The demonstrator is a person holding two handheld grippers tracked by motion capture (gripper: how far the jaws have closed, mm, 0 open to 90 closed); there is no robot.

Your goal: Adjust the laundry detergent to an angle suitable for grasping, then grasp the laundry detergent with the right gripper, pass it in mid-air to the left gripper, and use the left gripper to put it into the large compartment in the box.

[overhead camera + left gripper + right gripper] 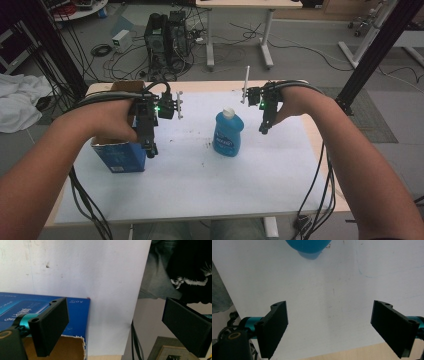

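- High view: blue bottle [228, 134] stands between left gripper [150, 145] and right gripper [265, 127], touching neither.
- Left gripper view: jaws wide, empty — blue box [75, 312] beside one finger [50, 327]; a careless swing could snag it.
- Right gripper view: jaws spread, empty; bottle ahead could tip if nudged.

Surface [200, 190] covered by a white sheet, wood edge showing at the far side and right. Blue bottle [228, 132] with a white cap stands upright near the middle. Blue cardboard box [120, 152] sits at the left, top flaps open. Left gripper [150, 147] held over the box's right side, jaws pointing down; a green light glows on its body. Right gripper [264, 129] hangs just right of the bottle, apart from it, jaws down above the sheet. Forearms enter from the bottom corners. Cables trail from both grippers. Floor beyond: tangled cables, computer tower [167, 37], white desk legs.
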